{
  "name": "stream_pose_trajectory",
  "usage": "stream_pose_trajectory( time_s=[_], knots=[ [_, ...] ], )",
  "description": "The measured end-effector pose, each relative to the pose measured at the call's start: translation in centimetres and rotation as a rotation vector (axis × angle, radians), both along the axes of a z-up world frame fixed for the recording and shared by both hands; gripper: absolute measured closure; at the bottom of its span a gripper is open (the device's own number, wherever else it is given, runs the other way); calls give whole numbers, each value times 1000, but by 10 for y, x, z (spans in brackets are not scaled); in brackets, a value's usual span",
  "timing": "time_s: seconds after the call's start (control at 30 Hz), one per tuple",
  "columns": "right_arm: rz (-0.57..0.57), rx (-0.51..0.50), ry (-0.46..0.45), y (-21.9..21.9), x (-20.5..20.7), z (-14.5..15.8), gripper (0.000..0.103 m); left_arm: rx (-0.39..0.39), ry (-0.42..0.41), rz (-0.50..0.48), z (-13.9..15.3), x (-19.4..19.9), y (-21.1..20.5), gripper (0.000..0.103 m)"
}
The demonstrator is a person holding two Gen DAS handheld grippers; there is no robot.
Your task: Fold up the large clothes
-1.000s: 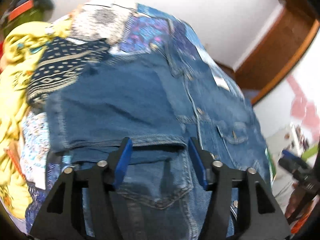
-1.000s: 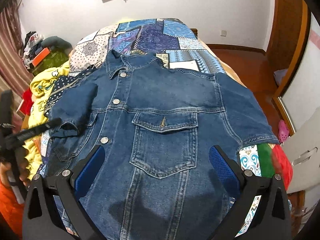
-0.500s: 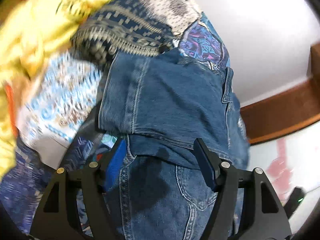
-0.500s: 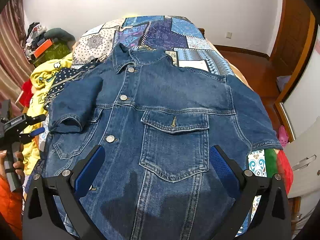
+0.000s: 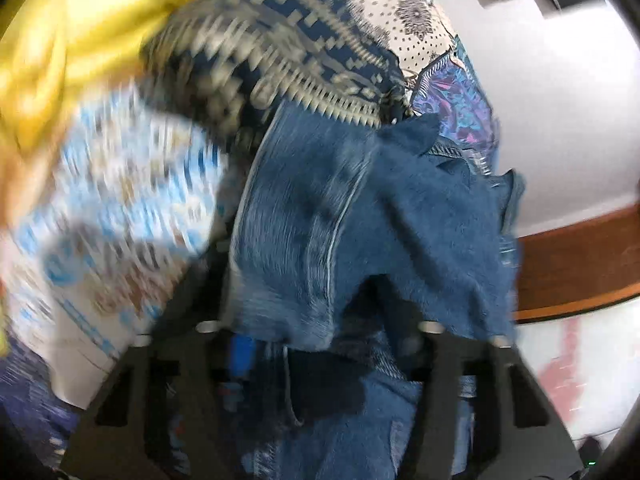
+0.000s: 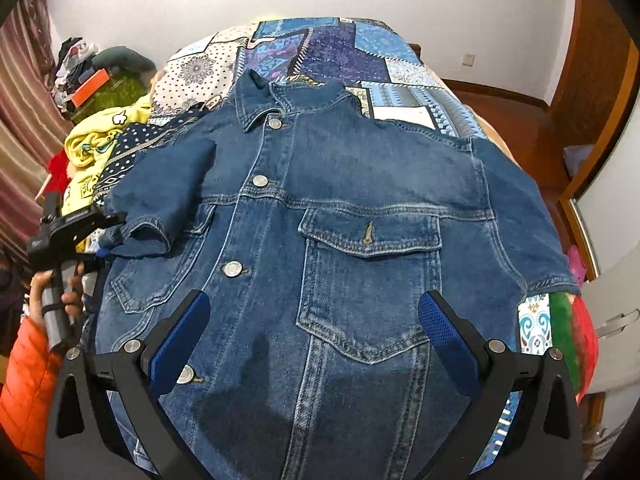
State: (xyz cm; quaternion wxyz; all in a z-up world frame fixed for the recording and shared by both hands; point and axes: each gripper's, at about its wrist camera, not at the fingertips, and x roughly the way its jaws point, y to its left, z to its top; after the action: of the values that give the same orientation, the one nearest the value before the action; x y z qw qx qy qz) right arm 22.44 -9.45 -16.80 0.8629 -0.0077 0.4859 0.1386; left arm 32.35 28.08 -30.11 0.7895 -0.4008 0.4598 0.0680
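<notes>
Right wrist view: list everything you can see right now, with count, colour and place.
denim jacket: one, blue, spread front-up across the bed
patchwork bedspread: one, blue, purple and white, under the jacket
yellow garment: one, beside the jacket's folded sleeve
clothes pile: mixed colours, far corner by the curtain
curtain: one, striped pink
left hand-held gripper: black, closing on the sleeve cuff
right hand-held gripper: black with blue pads, open above the jacket's hem
orange sleeve: one, bottom corner

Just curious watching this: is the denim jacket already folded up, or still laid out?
Mostly spread. The denim jacket lies flat, buttoned, on the patchwork bedspread; only one short sleeve is turned onto the chest.
</notes>
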Motion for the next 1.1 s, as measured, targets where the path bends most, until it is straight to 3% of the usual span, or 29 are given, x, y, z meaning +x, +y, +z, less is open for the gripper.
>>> stream_pose_trajectory(
  time_s=[0.03, 0.1, 0.2, 0.37, 0.53, 0.67, 0.77, 0.9, 1.1],
  knots=[
    [0, -1, 0, -1, -1, 0, 0, 77, 11, -12, 8, 4, -4, 80],
    [1, -7, -2, -3, -4, -1, 0, 236, 18, -40, 29, 7, -16, 82],
    [-7, -18, -11, -9, -6, 0, 0, 435, -41, -81, 69, 2, -35, 85],
    [-44, 11, -25, -27, -7, 5, 0, 551, -198, -173, 142, 13, -68, 89],
    [-76, 66, -39, -46, -9, 11, 0, 560, -351, -279, 214, 30, -121, 90],
    [-109, 55, -76, -64, -13, 17, 0, 541, -444, -379, 247, 56, -182, 92],
    [-148, 57, -84, -82, -13, 19, 0, 526, -483, -463, 255, 75, -232, 95],
    [-215, 74, -76, -110, -14, 19, 0, 456, -481, -552, 238, 97, -294, 96],
    [-294, 58, -69, -152, -20, 19, 0, 382, -334, -649, 166, 123, -369, 96]
  ],
)
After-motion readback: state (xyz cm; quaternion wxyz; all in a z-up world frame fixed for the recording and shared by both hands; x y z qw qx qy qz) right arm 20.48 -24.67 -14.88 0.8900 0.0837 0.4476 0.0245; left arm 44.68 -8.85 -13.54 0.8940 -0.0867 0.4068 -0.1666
